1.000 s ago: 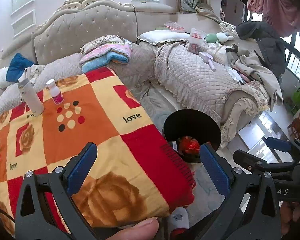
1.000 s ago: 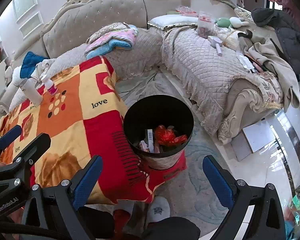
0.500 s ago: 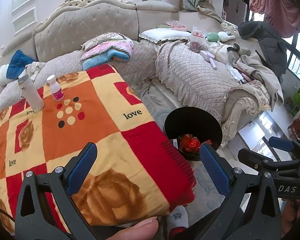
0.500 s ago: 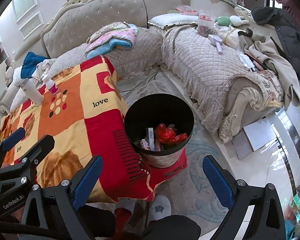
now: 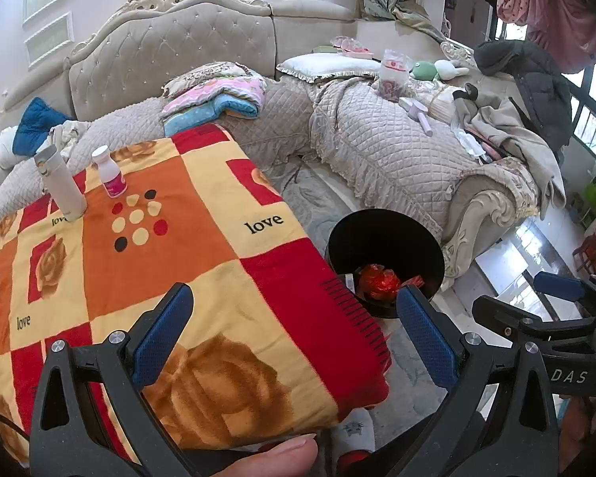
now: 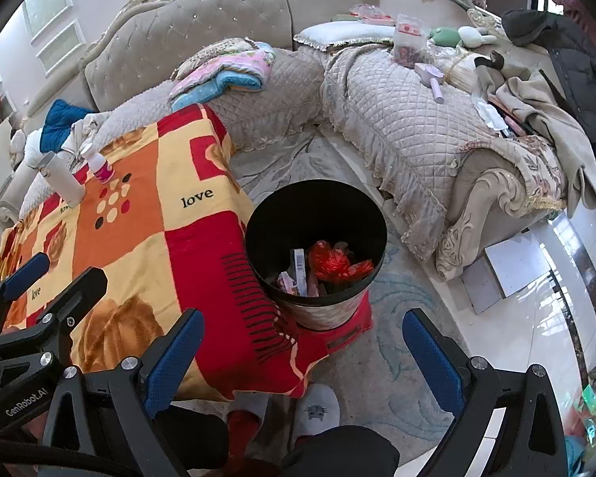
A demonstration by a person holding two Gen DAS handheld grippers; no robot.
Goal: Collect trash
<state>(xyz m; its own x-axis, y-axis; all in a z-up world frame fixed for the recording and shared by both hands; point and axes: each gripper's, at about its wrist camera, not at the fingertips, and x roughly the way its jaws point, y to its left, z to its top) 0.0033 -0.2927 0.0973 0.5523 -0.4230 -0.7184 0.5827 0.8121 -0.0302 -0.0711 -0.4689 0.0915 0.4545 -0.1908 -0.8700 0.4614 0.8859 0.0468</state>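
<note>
Quilted sofa [image 5: 397,151], perhaps plush toys [image 5: 437,69]

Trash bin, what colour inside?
Black inside; the trash bin shows best in the right wrist view.

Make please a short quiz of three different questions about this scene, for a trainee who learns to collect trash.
1. True or false: the left hand-held gripper is shut on a bottle.
2. Multiple choice: where does the black trash bin stand? A) on the sofa B) on the floor beside the blanket-covered table C) on the table
3. Short answer: how many bottles stand upright at the far end of the table, and what are they?

Key:
1. False; both it and the right hand-held gripper are open and empty.
2. B
3. Two: a tall white bottle and a small bottle with a pink label.
</note>
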